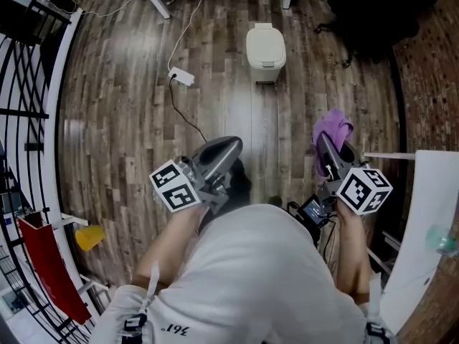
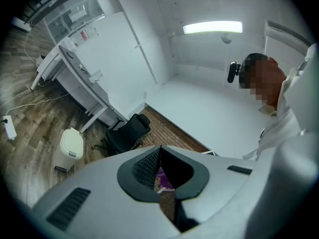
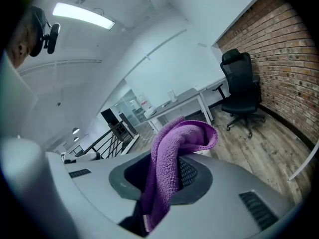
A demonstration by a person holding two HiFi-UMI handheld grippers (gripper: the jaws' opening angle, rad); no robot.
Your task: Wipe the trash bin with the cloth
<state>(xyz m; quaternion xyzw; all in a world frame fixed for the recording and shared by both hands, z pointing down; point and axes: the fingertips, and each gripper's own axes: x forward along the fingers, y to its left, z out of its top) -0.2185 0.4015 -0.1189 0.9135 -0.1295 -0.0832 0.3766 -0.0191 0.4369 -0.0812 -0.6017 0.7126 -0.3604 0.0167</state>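
The trash bin (image 1: 266,52), a small cream pedal bin with its lid down, stands on the wood floor well ahead of me; it also shows in the left gripper view (image 2: 71,144). My right gripper (image 1: 323,140) is shut on a purple cloth (image 1: 330,130), held up in the air; the cloth (image 3: 172,158) drapes over the right gripper (image 3: 174,156) between its jaws. The left gripper (image 1: 229,147) is shut with nothing in it, its tips (image 2: 159,149) meeting. Both grippers are far short of the bin.
A white power strip (image 1: 181,77) with its cable lies on the floor left of the bin. A black office chair (image 1: 373,6) stands at the back right by a brick wall. A black railing (image 1: 29,84) runs along the left. A white panel (image 1: 430,221) is at my right.
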